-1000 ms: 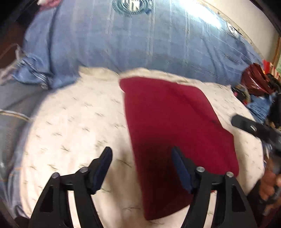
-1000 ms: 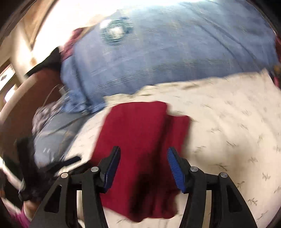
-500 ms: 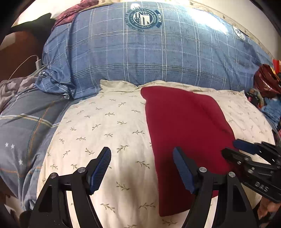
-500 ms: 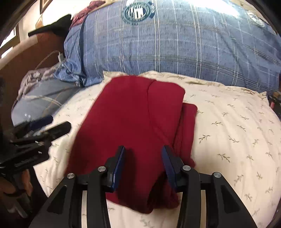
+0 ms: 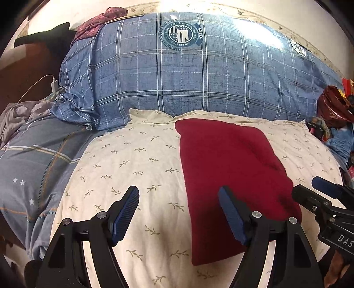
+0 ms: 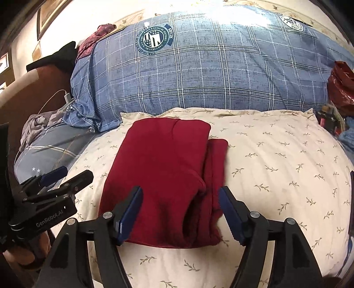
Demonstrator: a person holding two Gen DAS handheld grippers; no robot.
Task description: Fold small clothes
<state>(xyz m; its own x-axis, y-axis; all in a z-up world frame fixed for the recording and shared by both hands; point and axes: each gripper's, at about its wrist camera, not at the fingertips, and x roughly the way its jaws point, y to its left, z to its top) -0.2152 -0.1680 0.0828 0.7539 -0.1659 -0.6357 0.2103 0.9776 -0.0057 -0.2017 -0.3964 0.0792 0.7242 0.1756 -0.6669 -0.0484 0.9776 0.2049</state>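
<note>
A lived-in bedroom at home: a blue plaid pillow [image 5: 199,73] against the wall, a cream leaf-print pillow [image 5: 124,168] before it, framed pictures [image 6: 47,13] hanging, a charger cable [image 5: 39,84] trailing.

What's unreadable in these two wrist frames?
- Red garment: type unclear, folded; near hem behind the right hand-held gripper in the right wrist view.
- Clutter at the right edge, left wrist view: cut off.
- Pillow emblem lettering: too small.

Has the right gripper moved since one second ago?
Yes. The right gripper, jaws just opened, has drawn back toward the near edge of the red garment, which lies flat on the cream pillow.
</note>
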